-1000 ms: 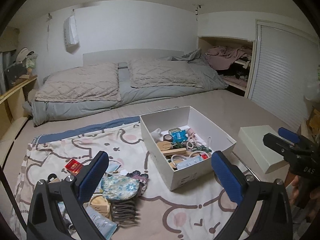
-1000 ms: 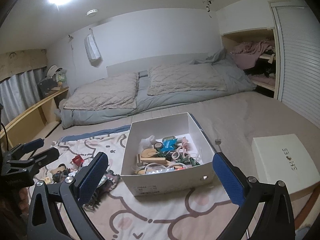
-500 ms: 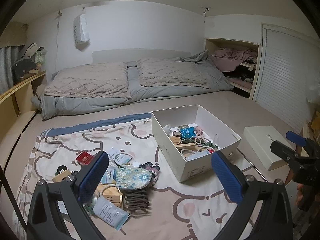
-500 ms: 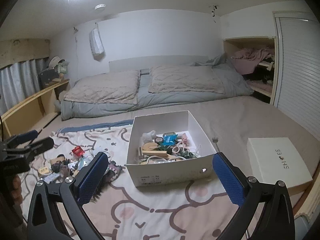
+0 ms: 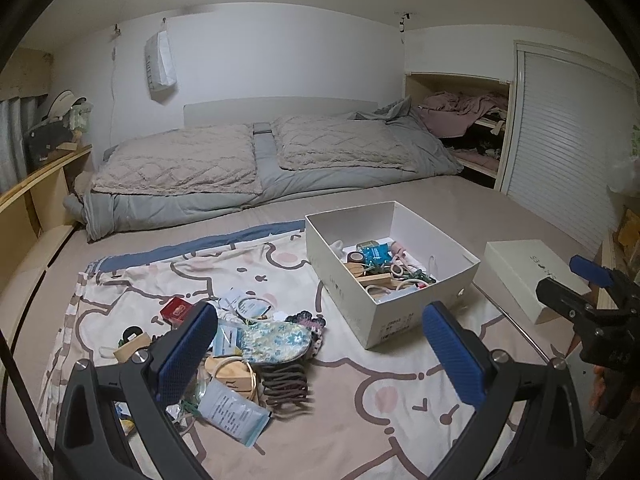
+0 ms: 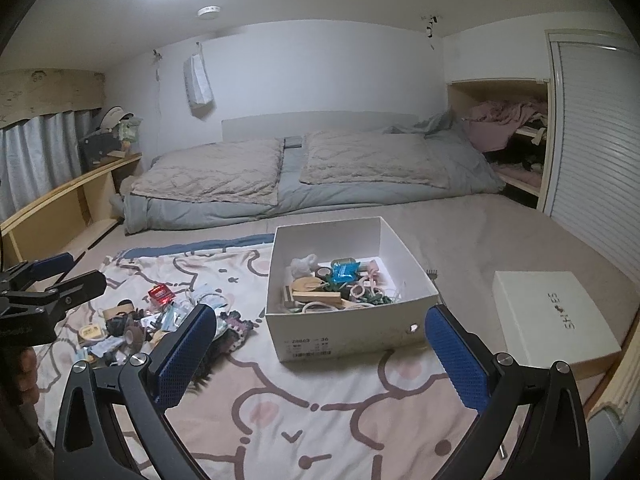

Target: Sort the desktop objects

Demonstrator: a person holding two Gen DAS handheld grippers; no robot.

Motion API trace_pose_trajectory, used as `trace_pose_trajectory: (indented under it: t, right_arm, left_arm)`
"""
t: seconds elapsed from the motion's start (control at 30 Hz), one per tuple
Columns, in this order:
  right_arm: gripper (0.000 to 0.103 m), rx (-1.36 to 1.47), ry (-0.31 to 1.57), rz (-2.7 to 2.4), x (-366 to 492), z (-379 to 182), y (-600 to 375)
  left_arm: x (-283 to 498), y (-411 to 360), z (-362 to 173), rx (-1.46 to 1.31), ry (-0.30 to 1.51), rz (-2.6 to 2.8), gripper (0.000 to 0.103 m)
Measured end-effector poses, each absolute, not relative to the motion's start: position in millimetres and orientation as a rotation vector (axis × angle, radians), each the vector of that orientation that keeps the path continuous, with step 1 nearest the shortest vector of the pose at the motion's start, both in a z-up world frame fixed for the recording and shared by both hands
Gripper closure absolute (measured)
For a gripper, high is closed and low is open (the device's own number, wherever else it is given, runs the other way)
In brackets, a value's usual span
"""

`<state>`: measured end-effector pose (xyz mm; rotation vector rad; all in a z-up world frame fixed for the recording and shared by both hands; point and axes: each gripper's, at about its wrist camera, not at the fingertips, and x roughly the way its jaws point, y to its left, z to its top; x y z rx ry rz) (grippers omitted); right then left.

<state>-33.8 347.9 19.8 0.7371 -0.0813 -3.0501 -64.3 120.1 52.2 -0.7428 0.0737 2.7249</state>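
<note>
We hold the left gripper (image 5: 320, 356) and right gripper (image 6: 320, 356) wide open and empty, facing the clutter (image 5: 240, 344) at nine o'clock of the box (image 5: 420, 320), ready to sort.

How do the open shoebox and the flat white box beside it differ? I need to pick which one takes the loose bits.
The open shoebox has no lid on and already holds a jumble of small items; the flat white box is closed, with nothing showing inside. The shoebox stands taller and sits on the printed blanket, while the flat box lies low on the bare mattress past the blanket's edge. Both are white cardboard and rectangular.
</note>
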Motion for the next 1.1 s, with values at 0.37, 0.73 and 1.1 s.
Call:
trace_pose_trajectory:
  t: [0.37,0.73,1.1]
  right_arm:
    - [0.000,0.751,-0.061,-3.057,-27,20,336]
    - [0.000,0.762,-0.066,-3.054,-27,21,332]
    - [0.000,0.781,-0.070,-3.049,-28,19,333]
  left_arm:
    - [-62,113,51,-0.750,0.071,2.730,0.000]
    - [-58,111,49,-0.753,0.073,2.721,0.000]
    - [-60,111,48,-0.771,0.065,2.717,0.000]
